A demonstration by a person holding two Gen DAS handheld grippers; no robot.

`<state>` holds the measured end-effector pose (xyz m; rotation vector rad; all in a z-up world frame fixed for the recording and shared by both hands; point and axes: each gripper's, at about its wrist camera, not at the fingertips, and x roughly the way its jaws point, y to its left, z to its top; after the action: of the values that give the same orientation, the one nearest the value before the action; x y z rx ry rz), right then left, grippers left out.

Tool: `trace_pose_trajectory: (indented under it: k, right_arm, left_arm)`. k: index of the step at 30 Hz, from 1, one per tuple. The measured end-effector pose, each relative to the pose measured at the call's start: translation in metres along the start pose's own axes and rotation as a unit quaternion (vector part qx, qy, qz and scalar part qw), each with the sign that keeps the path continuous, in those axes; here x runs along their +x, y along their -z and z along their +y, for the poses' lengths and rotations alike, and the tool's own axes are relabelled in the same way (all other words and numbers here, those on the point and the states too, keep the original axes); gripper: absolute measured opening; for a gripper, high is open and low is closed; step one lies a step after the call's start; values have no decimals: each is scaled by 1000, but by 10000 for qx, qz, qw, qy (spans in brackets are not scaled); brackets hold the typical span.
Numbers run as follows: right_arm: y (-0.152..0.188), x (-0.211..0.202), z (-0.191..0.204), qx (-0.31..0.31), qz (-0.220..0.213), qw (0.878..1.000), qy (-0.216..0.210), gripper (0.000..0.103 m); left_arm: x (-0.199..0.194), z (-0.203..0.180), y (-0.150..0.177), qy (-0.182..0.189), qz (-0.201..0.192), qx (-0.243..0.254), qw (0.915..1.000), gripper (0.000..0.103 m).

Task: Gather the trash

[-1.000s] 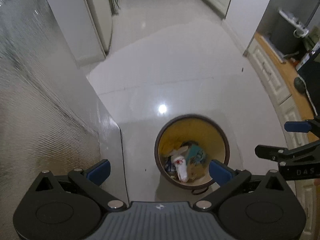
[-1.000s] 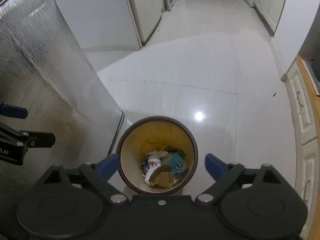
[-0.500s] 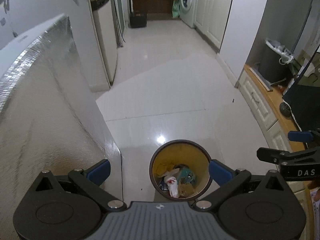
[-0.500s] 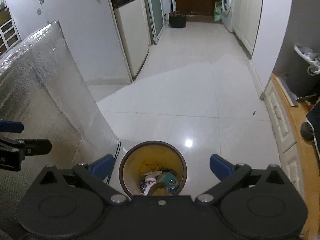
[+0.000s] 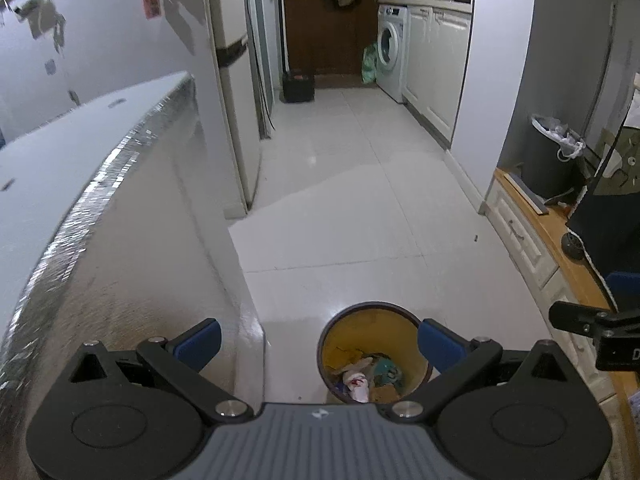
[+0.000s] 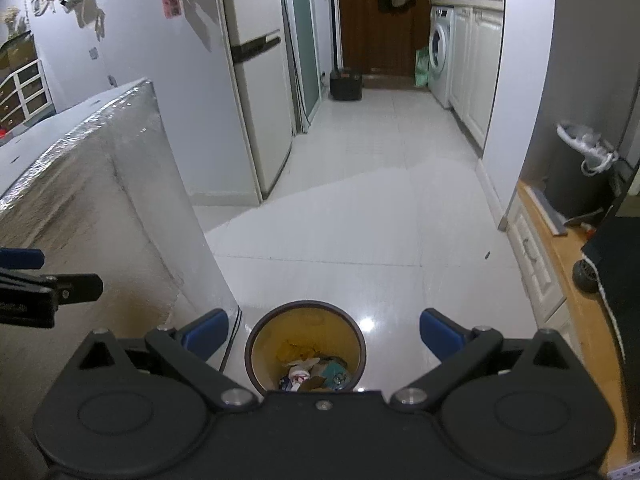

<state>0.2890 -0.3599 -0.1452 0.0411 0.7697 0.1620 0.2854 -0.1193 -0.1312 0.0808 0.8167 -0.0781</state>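
Note:
A round brown bin with a yellow inside (image 5: 374,350) (image 6: 306,342) stands on the white floor, holding crumpled trash (image 5: 366,374) (image 6: 316,374) of paper, card and wrappers. My left gripper (image 5: 319,340) is open and holds nothing, high above the floor with the bin under its right fingertip. My right gripper (image 6: 323,332) is open too, nothing in it, with the bin low between its fingers. Each gripper shows at the edge of the other's view.
A tall foil-covered counter (image 5: 100,240) (image 6: 88,184) rises on the left. A fridge (image 6: 260,92) stands beyond it. White drawers under a wooden top (image 5: 560,248) line the right, with a dark lined bin (image 5: 554,156). A washing machine (image 5: 390,56) is far back.
Both grippers have risen and tilted up from looking down into the bin; the bin has shrunk and slid to the bottom of each view, and the hallway has come into sight.

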Motion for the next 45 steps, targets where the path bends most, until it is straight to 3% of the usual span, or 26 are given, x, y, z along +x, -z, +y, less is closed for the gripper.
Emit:
trace_pose_trajectory:
  k: [11,23,27,45]
  right_arm:
    - [39,-50,17,-50,-433,9989,182,103]
    - [82,-72,29,-123,-537,9972,498,103]
    - [93,-76,30,-95,-545,9969,568,103]
    - [115,-83,33,22,-705,9949,719,103]
  left_arm:
    - [-33,-11,47,-39,-214,57,9997,103]
    - [-40,-13,86,-176,-322,-88,9993,103]
    - [-37,-14,94,-227,-271,-55,9994,103]
    - [-59,-24,114,-329,-720,135,9968,103]
